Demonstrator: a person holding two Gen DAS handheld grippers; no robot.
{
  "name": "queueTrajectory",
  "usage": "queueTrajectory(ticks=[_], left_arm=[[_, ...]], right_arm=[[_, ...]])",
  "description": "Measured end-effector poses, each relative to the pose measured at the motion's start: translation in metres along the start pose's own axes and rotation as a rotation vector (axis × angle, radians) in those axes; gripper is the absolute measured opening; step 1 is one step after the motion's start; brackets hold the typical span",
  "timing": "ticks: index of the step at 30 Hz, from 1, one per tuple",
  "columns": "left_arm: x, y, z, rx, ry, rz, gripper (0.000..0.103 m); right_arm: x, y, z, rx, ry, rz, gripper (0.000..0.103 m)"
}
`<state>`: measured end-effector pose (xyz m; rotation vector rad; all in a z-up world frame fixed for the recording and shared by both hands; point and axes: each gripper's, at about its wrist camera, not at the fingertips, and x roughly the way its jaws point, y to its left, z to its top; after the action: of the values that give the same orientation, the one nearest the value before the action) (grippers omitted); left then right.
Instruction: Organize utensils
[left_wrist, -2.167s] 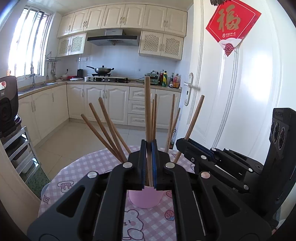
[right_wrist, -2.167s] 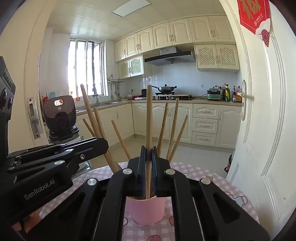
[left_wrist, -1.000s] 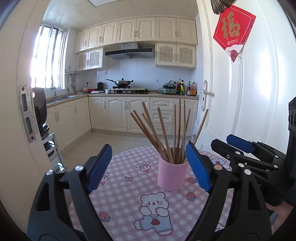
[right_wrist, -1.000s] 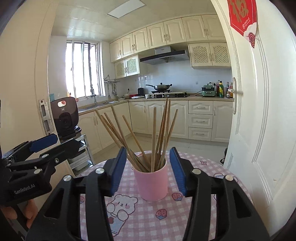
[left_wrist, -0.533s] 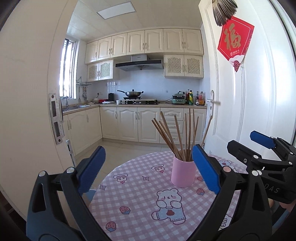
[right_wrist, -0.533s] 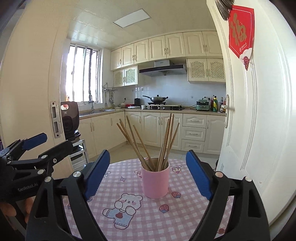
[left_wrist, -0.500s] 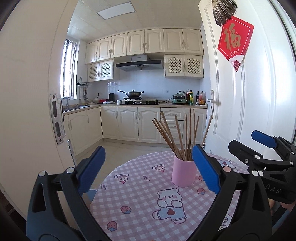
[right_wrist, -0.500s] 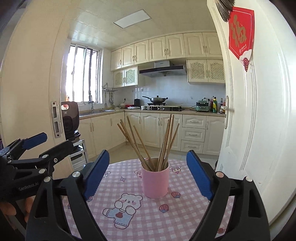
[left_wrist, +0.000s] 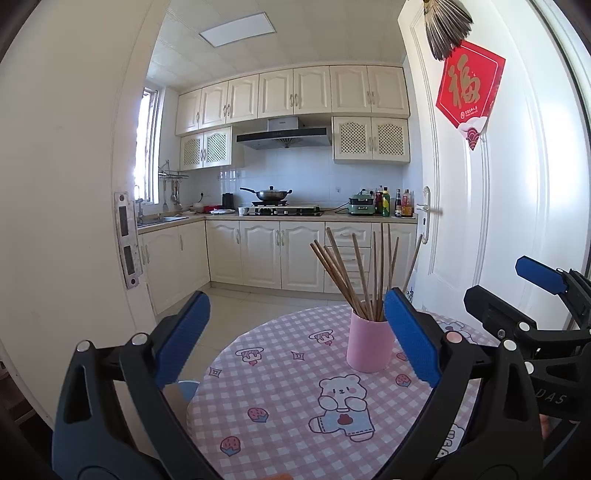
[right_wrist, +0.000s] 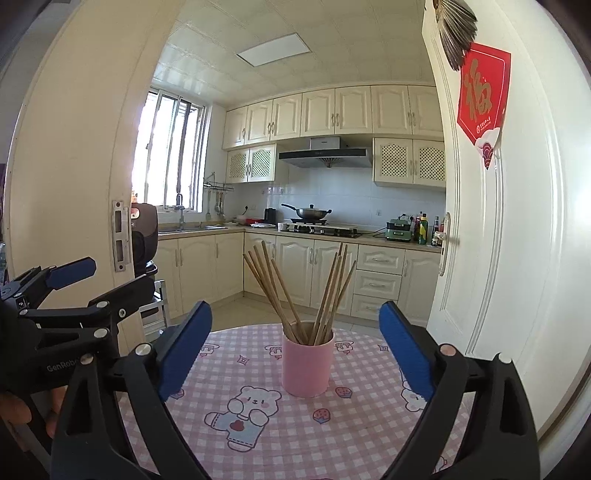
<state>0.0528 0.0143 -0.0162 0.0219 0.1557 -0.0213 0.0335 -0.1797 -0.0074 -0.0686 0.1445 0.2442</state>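
A pink cup (left_wrist: 369, 347) stands on the pink checked tablecloth (left_wrist: 280, 406) with several wooden chopsticks (left_wrist: 354, 273) fanned out of it. My left gripper (left_wrist: 295, 306) is open and empty, well back from the cup. From the other side the same cup (right_wrist: 306, 363) and chopsticks (right_wrist: 295, 288) sit ahead of my right gripper (right_wrist: 294, 310). Its jaws are still opening, with nothing between them. Each gripper shows in the other's view: the right gripper (left_wrist: 498, 280) at the right edge, the left gripper (right_wrist: 118, 275) at the left edge.
A white door (left_wrist: 517, 221) with a red paper sign stands close on the right of the round table. A cream door frame (left_wrist: 74, 221) rises on the left. Kitchen cabinets and a stove lie beyond. A hand (right_wrist: 14, 410) holds the left gripper.
Both grippers were shut on a chopstick over the cup, then opened and drew back from it. The cup now looks smaller and farther. The right jaws have spread wider.
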Motion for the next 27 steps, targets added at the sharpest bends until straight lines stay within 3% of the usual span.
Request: queueTrajectory(ticks=[27], left_arm=[[0.0016,-0.0068,-0.0020,0.012,-0.039,0.004,0.095]], right_arm=[[-0.0061,0.0034,-0.0069,0.001,-0.024,-0.033,0.091]])
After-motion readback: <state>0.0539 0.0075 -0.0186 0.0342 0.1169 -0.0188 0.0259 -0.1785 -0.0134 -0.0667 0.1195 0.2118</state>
